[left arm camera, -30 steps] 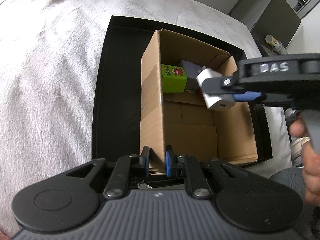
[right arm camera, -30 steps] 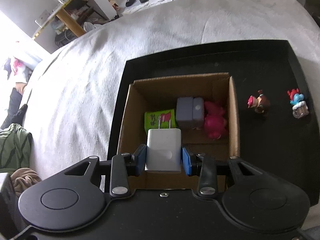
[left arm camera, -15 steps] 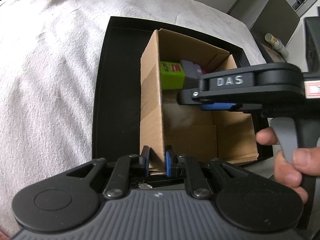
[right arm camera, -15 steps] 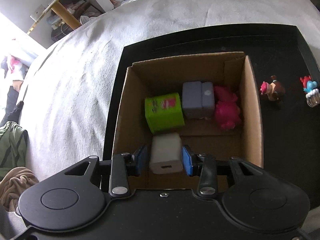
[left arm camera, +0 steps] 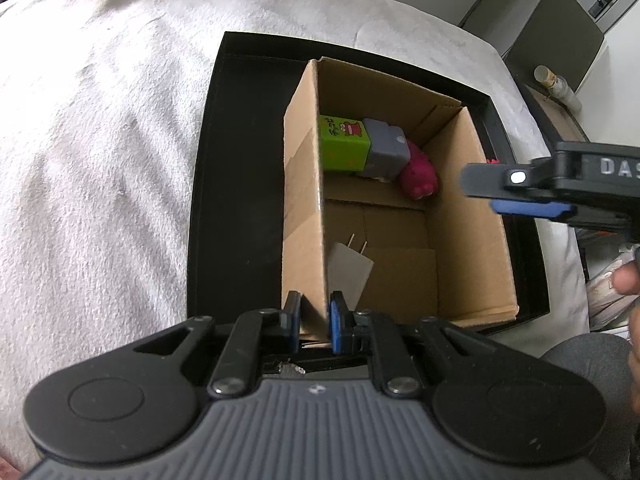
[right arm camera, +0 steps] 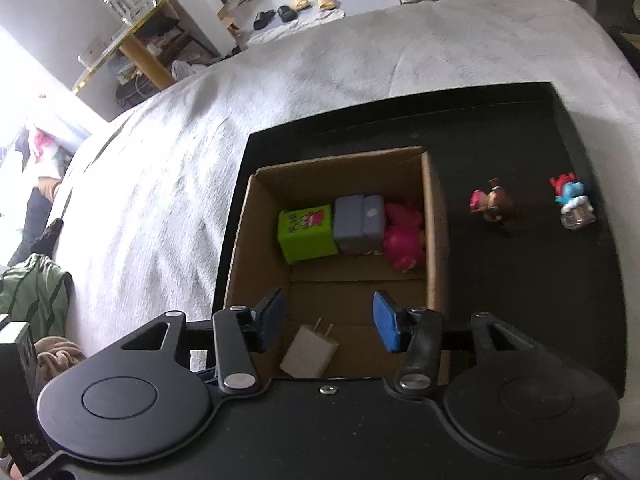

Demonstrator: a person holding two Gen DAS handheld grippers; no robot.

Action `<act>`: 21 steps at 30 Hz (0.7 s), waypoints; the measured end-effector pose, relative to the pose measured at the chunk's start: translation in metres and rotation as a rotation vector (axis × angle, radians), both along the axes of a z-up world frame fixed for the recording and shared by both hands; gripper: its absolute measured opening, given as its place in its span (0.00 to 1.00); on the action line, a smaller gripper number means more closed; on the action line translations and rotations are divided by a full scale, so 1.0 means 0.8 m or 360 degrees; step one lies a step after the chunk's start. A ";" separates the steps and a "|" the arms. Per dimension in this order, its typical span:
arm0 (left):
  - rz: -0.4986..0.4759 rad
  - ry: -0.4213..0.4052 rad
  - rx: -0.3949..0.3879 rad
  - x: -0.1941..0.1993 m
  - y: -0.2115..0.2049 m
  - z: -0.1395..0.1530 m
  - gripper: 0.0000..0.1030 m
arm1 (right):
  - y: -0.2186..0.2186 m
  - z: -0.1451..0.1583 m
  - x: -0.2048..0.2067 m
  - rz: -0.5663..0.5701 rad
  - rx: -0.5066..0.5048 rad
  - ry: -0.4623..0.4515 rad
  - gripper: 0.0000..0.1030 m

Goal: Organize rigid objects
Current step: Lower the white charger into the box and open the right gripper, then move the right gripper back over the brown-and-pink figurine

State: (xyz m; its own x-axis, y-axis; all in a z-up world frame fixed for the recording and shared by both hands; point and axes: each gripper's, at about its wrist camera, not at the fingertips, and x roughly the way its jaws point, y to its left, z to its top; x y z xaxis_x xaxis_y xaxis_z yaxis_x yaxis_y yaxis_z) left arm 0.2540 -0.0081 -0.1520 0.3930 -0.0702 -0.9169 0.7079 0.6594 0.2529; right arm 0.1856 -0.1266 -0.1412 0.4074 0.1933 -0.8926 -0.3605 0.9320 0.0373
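From your left wrist, your left gripper (left arm camera: 314,318) pinches the cardboard box (left arm camera: 304,216) wall; the charger (left arm camera: 348,272) lies inside, half hidden. From your right wrist, your right gripper (right arm camera: 329,326) gapes empty above the charger (right arm camera: 310,350), and two figurines (right arm camera: 494,206) show on the black tray (right arm camera: 520,288).

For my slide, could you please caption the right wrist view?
Open right gripper above the charger lying in the box; two figurines wait on the tray.
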 end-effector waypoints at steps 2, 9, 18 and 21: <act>0.0001 0.0000 0.0000 0.000 0.000 0.000 0.13 | -0.008 0.009 0.000 -0.0012 0.0019 -0.0016 0.48; 0.0000 -0.0004 0.0010 0.000 -0.001 0.000 0.13 | -0.030 0.031 0.004 -0.0032 0.0026 -0.0101 0.54; 0.0008 -0.0013 0.0018 -0.001 -0.003 -0.001 0.13 | -0.073 0.043 0.016 -0.0105 0.0031 -0.0143 0.59; 0.0011 -0.0018 0.0023 -0.002 -0.004 -0.002 0.13 | -0.087 0.042 0.019 -0.0125 0.0032 -0.0150 0.59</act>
State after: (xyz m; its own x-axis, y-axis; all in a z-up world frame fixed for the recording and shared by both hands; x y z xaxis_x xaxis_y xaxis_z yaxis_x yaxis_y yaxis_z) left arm 0.2526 -0.0109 -0.1534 0.4038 -0.0543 -0.9132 0.7005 0.6604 0.2705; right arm 0.2006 -0.1960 -0.1074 0.5038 0.1747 -0.8460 -0.2890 0.9570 0.0255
